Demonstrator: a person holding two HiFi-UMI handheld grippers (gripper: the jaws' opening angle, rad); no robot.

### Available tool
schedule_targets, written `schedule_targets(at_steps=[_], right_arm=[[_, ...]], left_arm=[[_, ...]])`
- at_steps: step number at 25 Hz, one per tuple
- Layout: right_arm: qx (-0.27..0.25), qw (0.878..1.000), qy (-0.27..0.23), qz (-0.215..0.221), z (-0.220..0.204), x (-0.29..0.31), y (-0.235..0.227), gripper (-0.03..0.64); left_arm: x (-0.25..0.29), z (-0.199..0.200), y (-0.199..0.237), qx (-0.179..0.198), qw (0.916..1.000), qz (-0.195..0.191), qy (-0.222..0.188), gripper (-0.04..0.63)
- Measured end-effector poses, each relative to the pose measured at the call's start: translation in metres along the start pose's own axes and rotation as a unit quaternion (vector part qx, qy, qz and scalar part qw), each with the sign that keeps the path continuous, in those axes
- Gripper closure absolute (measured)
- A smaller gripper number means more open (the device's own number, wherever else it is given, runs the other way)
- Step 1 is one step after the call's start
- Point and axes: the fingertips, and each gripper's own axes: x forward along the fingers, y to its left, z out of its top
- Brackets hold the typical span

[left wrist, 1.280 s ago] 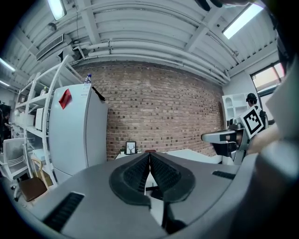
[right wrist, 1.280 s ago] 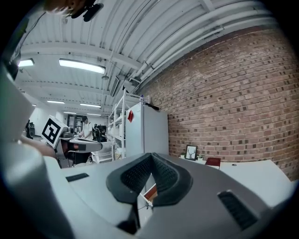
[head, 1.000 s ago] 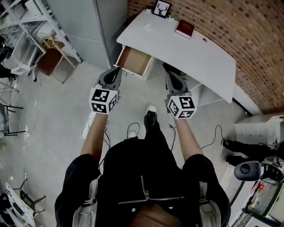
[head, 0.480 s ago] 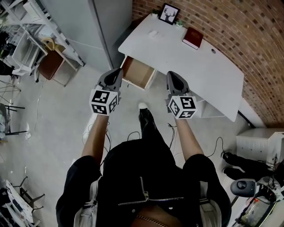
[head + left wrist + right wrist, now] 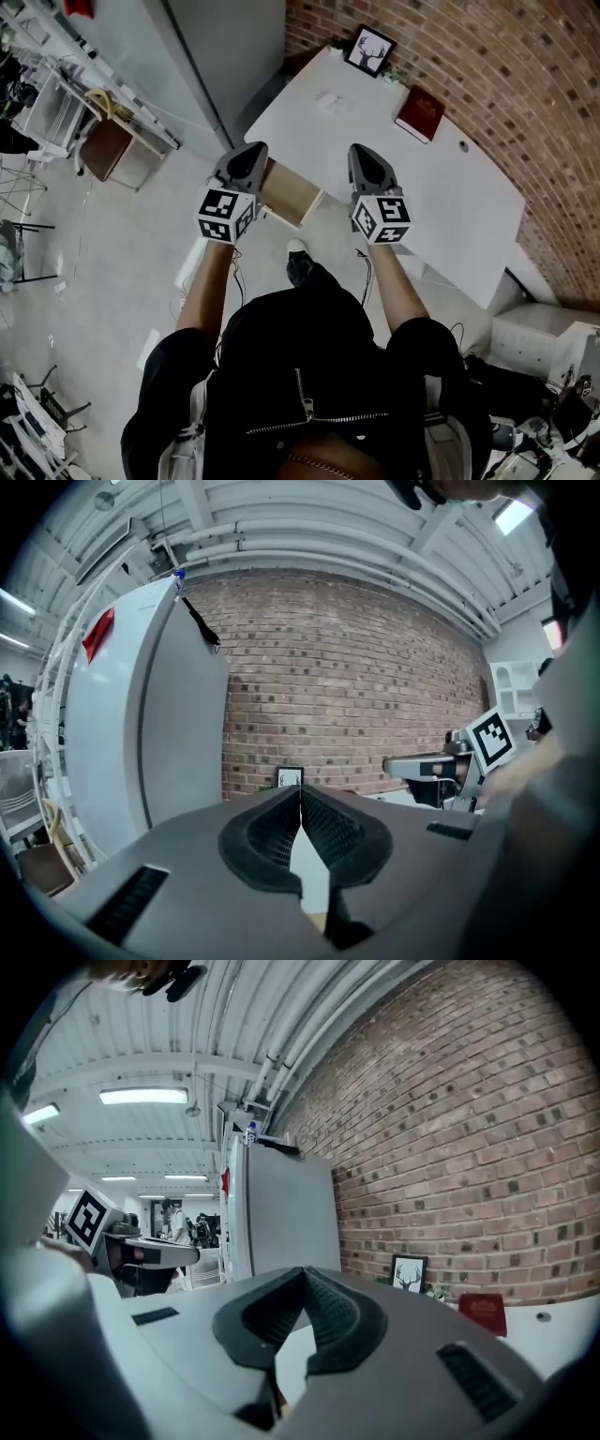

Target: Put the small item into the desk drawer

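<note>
While both grippers hang level on the near side of the bench [image 5: 394, 173], I log the target first.

- Left hand-held gripper [image 5: 249, 150]: jaws together, nothing between them.
- Right hand-held gripper [image 5: 362, 150]: jaws together as well, empty.
- Small item [image 5: 326, 98]: a pale, low lump on the far left part of the bench, near the framed deer picture [image 5: 370, 52]. It lies beyond the open drawer [image 5: 292, 195] and well apart from both grippers. It is too small for me to identify.

Handling, my estimate: light, probably rigid and smooth-skinned. It sits flat, so I would take it across its narrow sides with the pads close to the top. Slipping looks a likelier fault than crushing.

Surface: white, smooth, mostly bare. A red book [image 5: 420, 112] lies to the right of the item. The drawer projects from the near left edge, its wooden inside partly hidden by the grippers.

Room: brick wall [image 5: 497, 66] behind the bench, tall grey cabinet [image 5: 225, 47] at left, pale floor [image 5: 122, 244].
</note>
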Motion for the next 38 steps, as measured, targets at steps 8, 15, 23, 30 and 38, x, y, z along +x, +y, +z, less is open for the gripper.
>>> schedule_targets(at_steps=[8,15,23,30,38], right_arm=[[0.004,1.000,0.017,0.018,-0.001,0.043,-0.037,0.611],[0.021,0.999,0.042,0.012,-0.025,0.042,-0.049,0.611],[0.050,0.996,0.076,-0.002,-0.073,0.032,-0.066,0.611],[0.060,0.994,0.085,-0.019,-0.090,0.026,-0.077,0.611],[0.066,0.993,0.095,-0.032,-0.103,0.033,-0.093,0.611]], left_arm=[[0.054,-0.004,0.013,-0.005,0.9997,0.007,0.023,0.574],[0.075,-0.025,0.005,-0.002,0.9980,-0.011,0.061,0.574],[0.097,-0.071,-0.010,-0.004,0.9937,-0.031,0.108,0.572],[0.124,-0.089,-0.012,-0.010,0.9893,-0.045,0.139,0.385],[0.163,-0.100,-0.002,0.005,0.9856,-0.053,0.160,0.367]])
